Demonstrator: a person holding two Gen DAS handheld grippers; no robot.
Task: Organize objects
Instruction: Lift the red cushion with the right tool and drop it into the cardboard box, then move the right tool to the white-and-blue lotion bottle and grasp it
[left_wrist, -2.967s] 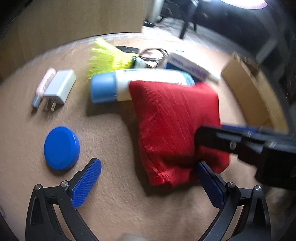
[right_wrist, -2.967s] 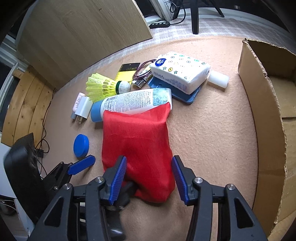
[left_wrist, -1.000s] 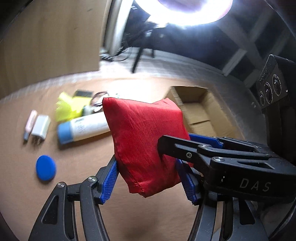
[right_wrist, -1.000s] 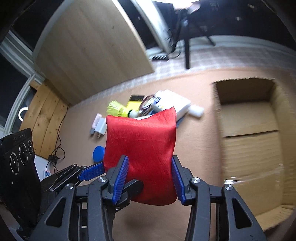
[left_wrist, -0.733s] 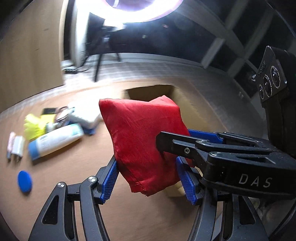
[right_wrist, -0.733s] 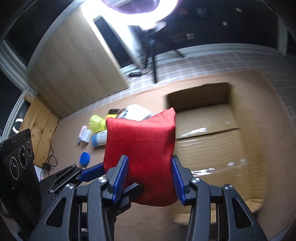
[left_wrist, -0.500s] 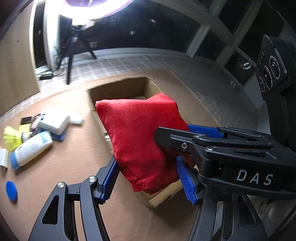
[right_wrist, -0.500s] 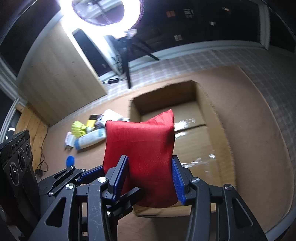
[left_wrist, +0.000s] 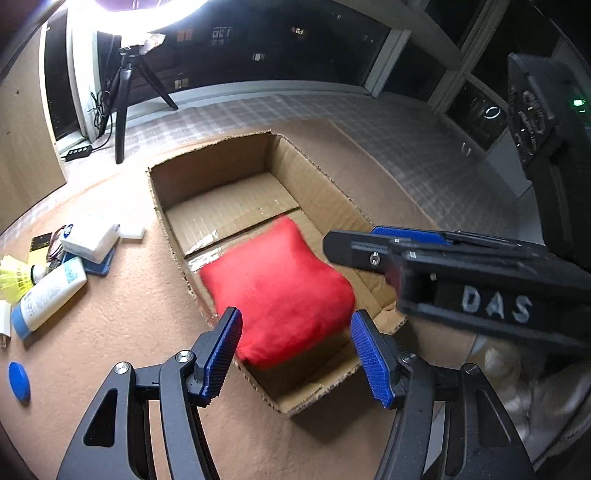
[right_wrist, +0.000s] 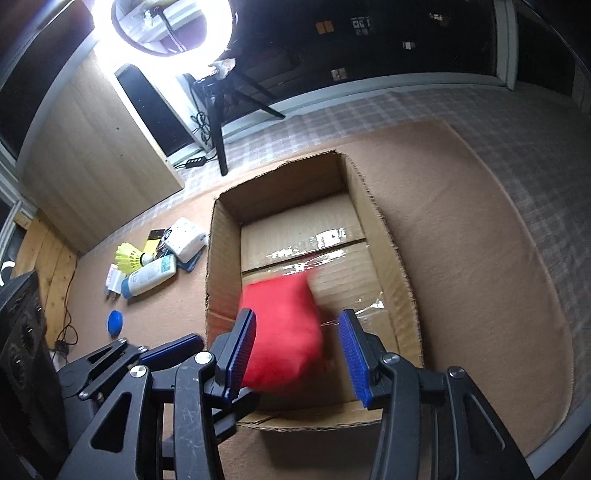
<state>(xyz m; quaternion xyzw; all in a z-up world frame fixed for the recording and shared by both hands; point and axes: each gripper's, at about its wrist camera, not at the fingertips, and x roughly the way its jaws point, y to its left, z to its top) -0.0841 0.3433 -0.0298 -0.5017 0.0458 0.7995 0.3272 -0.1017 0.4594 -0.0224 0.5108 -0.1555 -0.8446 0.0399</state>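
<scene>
Both grippers hover above an open cardboard box (left_wrist: 321, 192), pointing steeply down. The left gripper (left_wrist: 295, 354) and the right gripper (right_wrist: 297, 356) each stand partly open and grip nothing. The red cloth bag (left_wrist: 277, 288), blurred, lies below and between the pads, clear of them, inside the box at its near end; whether it has landed cannot be told. It looks soft, light and limp, so it would sag; a pinch across a bunched edge or corner should suit it. The box sits on tan carpet (right_wrist: 461, 229). A lotion bottle (left_wrist: 48, 291), shuttlecock (right_wrist: 127, 254) and blue lid (left_wrist: 18, 380) lie well apart. Beyond are a ring light (right_wrist: 166, 22) on a tripod and dark windows.
</scene>
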